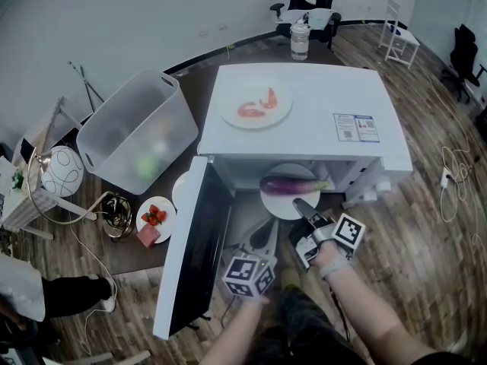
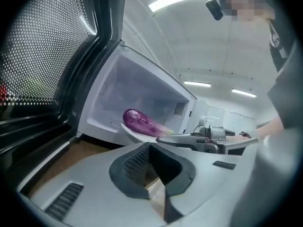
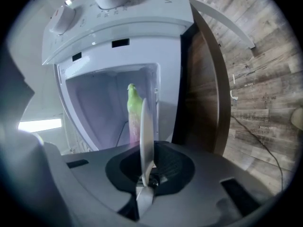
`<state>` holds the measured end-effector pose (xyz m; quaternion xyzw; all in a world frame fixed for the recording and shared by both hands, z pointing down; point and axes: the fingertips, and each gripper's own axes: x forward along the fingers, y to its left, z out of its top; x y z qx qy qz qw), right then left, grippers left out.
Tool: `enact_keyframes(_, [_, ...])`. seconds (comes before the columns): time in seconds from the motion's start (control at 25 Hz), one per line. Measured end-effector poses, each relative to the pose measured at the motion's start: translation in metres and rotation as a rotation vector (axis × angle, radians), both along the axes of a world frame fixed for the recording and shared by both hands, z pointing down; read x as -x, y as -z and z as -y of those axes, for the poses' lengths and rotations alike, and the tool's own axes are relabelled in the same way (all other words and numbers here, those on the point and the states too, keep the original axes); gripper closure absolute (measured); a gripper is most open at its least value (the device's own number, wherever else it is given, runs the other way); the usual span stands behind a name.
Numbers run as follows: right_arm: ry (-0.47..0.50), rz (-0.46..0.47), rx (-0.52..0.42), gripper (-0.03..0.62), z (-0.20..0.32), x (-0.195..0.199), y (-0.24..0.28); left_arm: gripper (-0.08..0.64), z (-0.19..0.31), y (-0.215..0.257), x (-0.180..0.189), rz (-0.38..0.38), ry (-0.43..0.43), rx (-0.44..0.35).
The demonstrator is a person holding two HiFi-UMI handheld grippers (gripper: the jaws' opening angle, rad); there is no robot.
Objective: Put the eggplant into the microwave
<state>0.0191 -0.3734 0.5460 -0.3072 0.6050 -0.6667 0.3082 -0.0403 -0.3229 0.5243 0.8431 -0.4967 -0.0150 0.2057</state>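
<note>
- The eggplant (image 1: 289, 185) is long, slim and glossy, deep purple along the body. It pales towards a green stem end that points to the microwave's right side in the head view.
- It lies lengthwise across a white plate (image 1: 280, 205) at the mouth of the microwave (image 1: 319, 135). The plate's far part is under the microwave's top and its near rim sticks out of the opening.
- In the left gripper view the eggplant (image 2: 139, 121) shows against the pale inner walls of the microwave (image 2: 142, 79), on the plate (image 2: 135, 132) at the front of the cavity. Whether the plate rests on the cavity floor cannot be told.
- The right gripper (image 1: 302, 206) is just in front of the microwave's opening, its jaws clamped on the plate's near rim.
- In the right gripper view the plate (image 3: 146, 131) runs edge-on out of the right gripper (image 3: 144, 174). Beyond it are the eggplant's green tip and purple flank (image 3: 133, 103).
- The left gripper (image 1: 265, 233) is held in front of the microwave, lower in the head view than the right one. Its jaws are together with nothing between them (image 2: 150, 148).
- The microwave's door (image 1: 194, 249) stands swung wide open on the microwave's left.
- On top of the microwave sits a second plate (image 1: 228, 97) with orange-red food.
</note>
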Motion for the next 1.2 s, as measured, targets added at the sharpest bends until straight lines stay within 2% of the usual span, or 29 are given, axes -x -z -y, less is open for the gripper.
enact_keyframes(0.28, [0.0, -0.004, 0.003, 0.569, 0.009, 0.007, 0.0, 0.557, 0.001, 0.002, -0.01, -0.012, -0.033, 0.009])
enact_keyframes(0.8, [0.031, -0.034, -0.008, 0.563, 0.023, 0.015, 0.001, 0.557, 0.019, 0.007, -0.003, -0.018, -0.003, 0.001])
enact_keyframes(1.04, [0.081, -0.048, -0.068, 0.497, 0.024, 0.016, 0.01, 0.557, 0.025, 0.006, 0.0, -0.027, 0.019, 0.008])
enact_keyframes(1.2, [0.1, -0.062, -0.089, 0.495, 0.021, 0.016, 0.013, 0.557, 0.028, 0.006, 0.0, -0.04, 0.03, 0.014])
